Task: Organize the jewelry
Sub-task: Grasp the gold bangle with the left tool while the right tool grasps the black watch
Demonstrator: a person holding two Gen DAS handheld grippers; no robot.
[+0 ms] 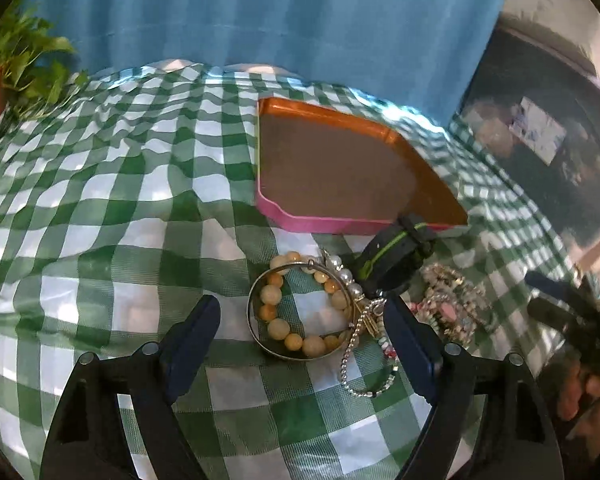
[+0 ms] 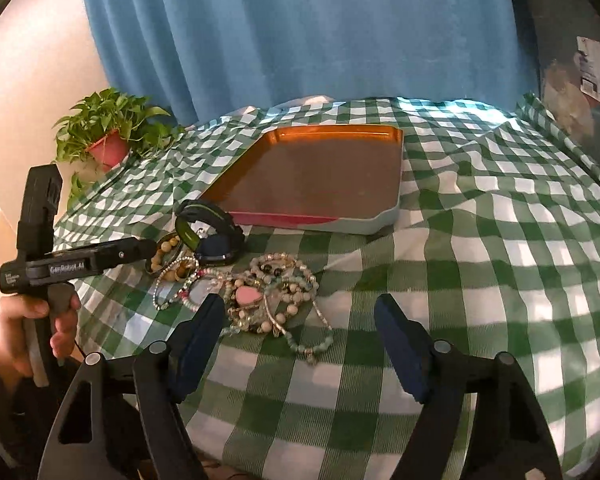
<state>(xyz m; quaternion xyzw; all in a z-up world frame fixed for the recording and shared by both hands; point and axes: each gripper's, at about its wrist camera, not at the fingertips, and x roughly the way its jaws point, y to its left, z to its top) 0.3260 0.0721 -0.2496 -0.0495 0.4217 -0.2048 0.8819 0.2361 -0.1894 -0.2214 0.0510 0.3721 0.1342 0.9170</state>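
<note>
Left view only: your left gripper (image 1: 300, 340) hangs with fingers spread, nothing pinched, around the metal bangle with the yellow bead bracelet (image 1: 300, 312) on the green-checked table (image 1: 100, 200).
Right view only: your right gripper (image 2: 300, 336) is spread too, empty, the tangled heap of pastel bead jewelry (image 2: 272, 296) just beyond; your left hand (image 2: 28, 328) shows.
Both: empty orange tray (image 1: 340, 168) far behind; black-and-green watch (image 2: 208, 232) near it.
Hard to make out: the heap's strands.
</note>
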